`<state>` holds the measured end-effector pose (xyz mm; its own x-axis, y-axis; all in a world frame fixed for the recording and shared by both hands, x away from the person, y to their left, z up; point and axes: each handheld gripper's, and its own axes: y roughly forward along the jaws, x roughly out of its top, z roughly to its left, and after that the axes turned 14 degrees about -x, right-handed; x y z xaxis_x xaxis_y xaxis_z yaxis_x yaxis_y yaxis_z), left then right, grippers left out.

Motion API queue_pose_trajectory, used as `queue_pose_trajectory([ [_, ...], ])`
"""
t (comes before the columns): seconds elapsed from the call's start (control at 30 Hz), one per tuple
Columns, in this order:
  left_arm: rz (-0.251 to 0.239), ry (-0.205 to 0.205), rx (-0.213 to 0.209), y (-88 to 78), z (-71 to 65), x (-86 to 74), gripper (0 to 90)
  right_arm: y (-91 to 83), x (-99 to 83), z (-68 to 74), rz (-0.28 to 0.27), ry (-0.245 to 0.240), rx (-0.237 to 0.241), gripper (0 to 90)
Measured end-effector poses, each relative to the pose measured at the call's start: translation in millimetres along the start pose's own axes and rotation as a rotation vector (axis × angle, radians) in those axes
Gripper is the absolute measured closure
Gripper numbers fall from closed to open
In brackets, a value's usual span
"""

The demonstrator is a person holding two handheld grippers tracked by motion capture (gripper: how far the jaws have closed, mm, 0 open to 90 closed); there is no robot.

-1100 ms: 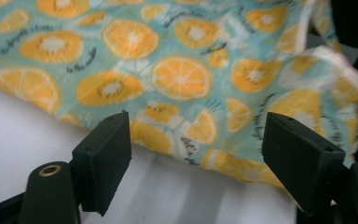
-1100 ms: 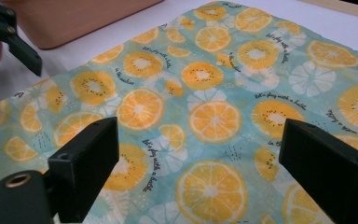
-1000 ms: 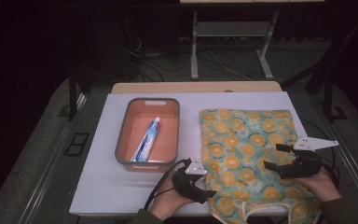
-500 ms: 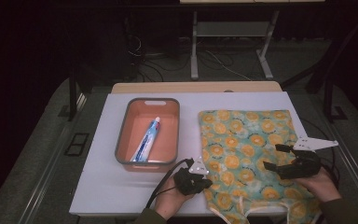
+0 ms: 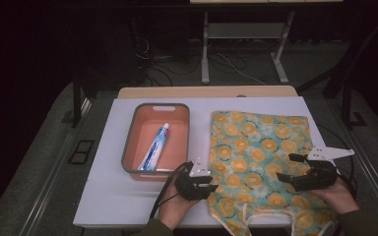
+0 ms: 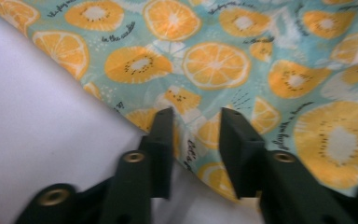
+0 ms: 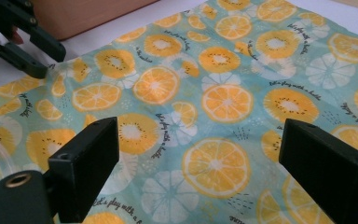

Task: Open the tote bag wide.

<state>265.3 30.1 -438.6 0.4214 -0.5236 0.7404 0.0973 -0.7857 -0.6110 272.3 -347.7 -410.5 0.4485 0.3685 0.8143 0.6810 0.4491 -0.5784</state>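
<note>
High view, cloth: a teal fabric printed with orange slices is lying flat on the white table, in the right half of the frame, its long axis running from the bottom edge toward the top.
Left gripper: sitting at the cloth's lower-left edge, the nearer tool to that edge.
Left gripper view, jaws: standing a little apart, straddling the cloth's hem; not yet pinching, as far as I can judge.
Right gripper: jaws standing wide apart, hovering over the cloth's right part.
Coming move: probably turning on the left jaws closing on the edge between them.
Orange plastic tray: lying left of the cloth, holding a blue-and-white toothpaste tube pointing cap-up toward the frame top.
</note>
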Motion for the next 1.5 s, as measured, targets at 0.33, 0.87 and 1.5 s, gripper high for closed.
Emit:
queue_pose_trajectory([
  [0.33,-0.012,0.027,-0.090,-23.0,-8.1,-14.4,30.0,7.9,-4.1,35.8,0.043,-0.113,0.163,14.2],
  [0.87,-0.030,0.061,-0.178,-53.0,-11.6,-40.4,17.3,25.7,-19.6,96.7,0.186,-0.462,0.329,37.7],
  [1.5,-0.011,0.094,-0.208,-43.2,-14.8,-35.5,17.1,38.3,1.8,84.9,0.162,-0.405,0.253,89.9],
])
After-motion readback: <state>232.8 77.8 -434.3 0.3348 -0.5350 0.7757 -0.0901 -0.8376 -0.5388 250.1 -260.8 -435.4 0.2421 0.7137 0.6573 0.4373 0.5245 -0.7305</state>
